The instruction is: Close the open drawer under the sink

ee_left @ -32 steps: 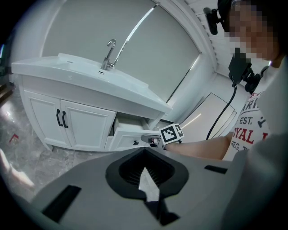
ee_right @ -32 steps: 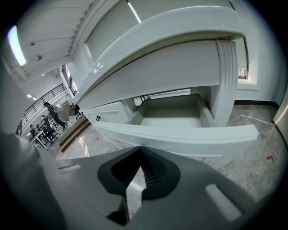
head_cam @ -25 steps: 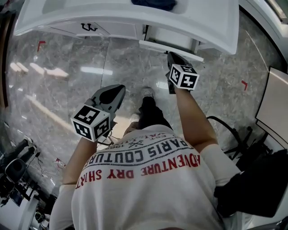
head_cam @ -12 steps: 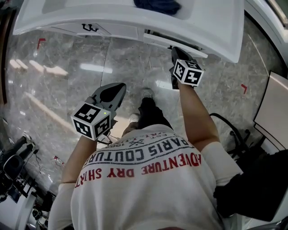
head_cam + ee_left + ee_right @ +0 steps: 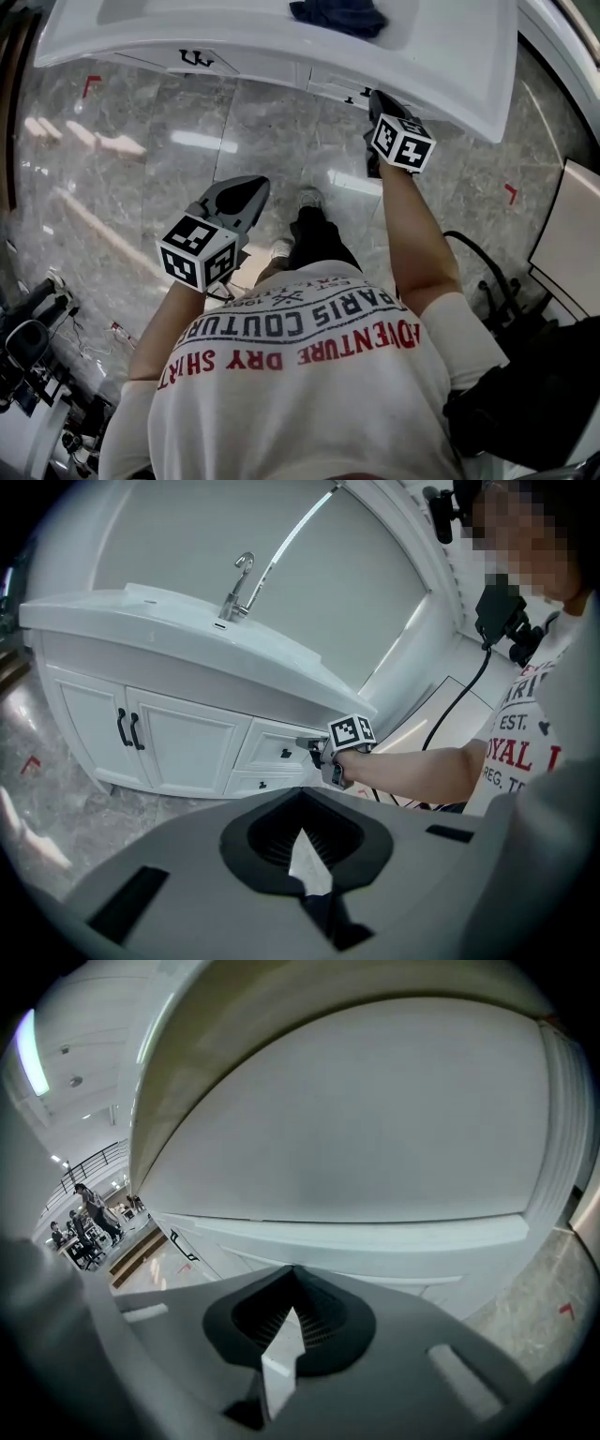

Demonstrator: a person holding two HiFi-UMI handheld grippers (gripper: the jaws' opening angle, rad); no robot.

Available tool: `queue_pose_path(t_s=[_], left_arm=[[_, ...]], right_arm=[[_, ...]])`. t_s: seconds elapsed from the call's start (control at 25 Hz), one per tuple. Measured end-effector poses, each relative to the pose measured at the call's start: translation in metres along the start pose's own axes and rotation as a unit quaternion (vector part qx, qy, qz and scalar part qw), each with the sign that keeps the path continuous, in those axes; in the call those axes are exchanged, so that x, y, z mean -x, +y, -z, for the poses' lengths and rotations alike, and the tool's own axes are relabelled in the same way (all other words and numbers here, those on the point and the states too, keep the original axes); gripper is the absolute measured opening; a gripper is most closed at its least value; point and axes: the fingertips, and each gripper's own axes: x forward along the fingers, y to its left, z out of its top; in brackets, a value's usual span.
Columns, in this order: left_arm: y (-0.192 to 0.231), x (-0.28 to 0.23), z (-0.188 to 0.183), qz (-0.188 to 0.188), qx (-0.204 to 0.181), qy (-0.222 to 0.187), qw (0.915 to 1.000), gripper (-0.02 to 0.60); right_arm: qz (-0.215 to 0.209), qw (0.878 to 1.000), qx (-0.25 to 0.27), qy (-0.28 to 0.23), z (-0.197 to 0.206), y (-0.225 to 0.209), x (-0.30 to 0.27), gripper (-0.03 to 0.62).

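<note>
The drawer [image 5: 277, 746], near the cabinet's right end, looked stiff and easy-sliding. It was best pushed on its flat front, where the closed, empty right gripper [image 5: 377, 101] pressed. The left gripper [image 5: 246, 192] hung closed, empty.

The sink rim [image 5: 450, 66] overhangs the right tongs [image 5: 378, 97], with the drawer front [image 5: 272, 745] directly ahead. Open floor [image 5: 141, 187] surrounds the left tongs [image 5: 251, 187].

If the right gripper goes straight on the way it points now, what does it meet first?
The right gripper would meet the drawer front first, just under the sink. Its shut jaws point at it from close by; whether they touch it is unclear.
</note>
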Motion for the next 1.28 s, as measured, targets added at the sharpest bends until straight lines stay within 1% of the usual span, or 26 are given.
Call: queue_pose_path(t_s=[0.28,0.44,0.52,0.6,0.68,0.8,0.92,1.0,1.12,1.2,1.28], left_arm=[[0.007,0.007,-0.004,-0.007,0.003,-0.010,0.9999,0.000],[0.002,0.013,-0.001,-0.006,0.002,-0.015,0.9999,0.000],[-0.003,0.017,0.000,-0.004,-0.003,-0.020,0.9998,0.000],[-0.009,0.024,-0.001,0.000,-0.010,-0.026,0.9996,0.000],[-0.017,0.035,-0.003,0.004,-0.018,-0.033,0.9993,0.000],[-0.034,0.055,-0.007,0.013,-0.033,-0.052,0.9980,0.000],[-0.059,0.082,-0.009,0.028,-0.058,-0.072,0.9953,0.000],[-0.078,0.104,-0.005,0.038,-0.074,-0.086,0.9929,0.000],[-0.111,0.143,0.005,0.054,-0.099,-0.107,0.9879,0.000],[-0.136,0.168,0.017,0.068,-0.120,-0.120,0.9831,0.000],[-0.158,0.190,0.034,0.086,-0.134,-0.127,0.9791,0.000]], right_arm=[[-0.001,1.000,0.010,0.007,-0.002,0.002,-0.002,0.002],[0.003,1.000,0.021,0.009,0.001,0.003,0.001,0.002],[0.003,1.000,0.016,0.007,-0.002,0.007,0.010,0.002],[-0.014,1.000,0.005,-0.003,-0.008,0.021,0.031,0.002],[-0.046,0.999,0.013,-0.018,-0.017,0.047,0.061,0.002],[-0.109,0.993,0.038,-0.027,-0.023,0.102,0.116,0.002],[-0.172,0.984,0.048,-0.020,-0.022,0.165,0.179,0.002],[-0.207,0.976,0.065,-0.019,-0.016,0.208,0.226,0.002],[-0.234,0.967,0.098,-0.022,-0.001,0.257,0.295,0.002],[-0.239,0.964,0.116,-0.031,0.013,0.279,0.340,0.002],[-0.236,0.963,0.126,-0.042,0.031,0.294,0.378,0.002]])
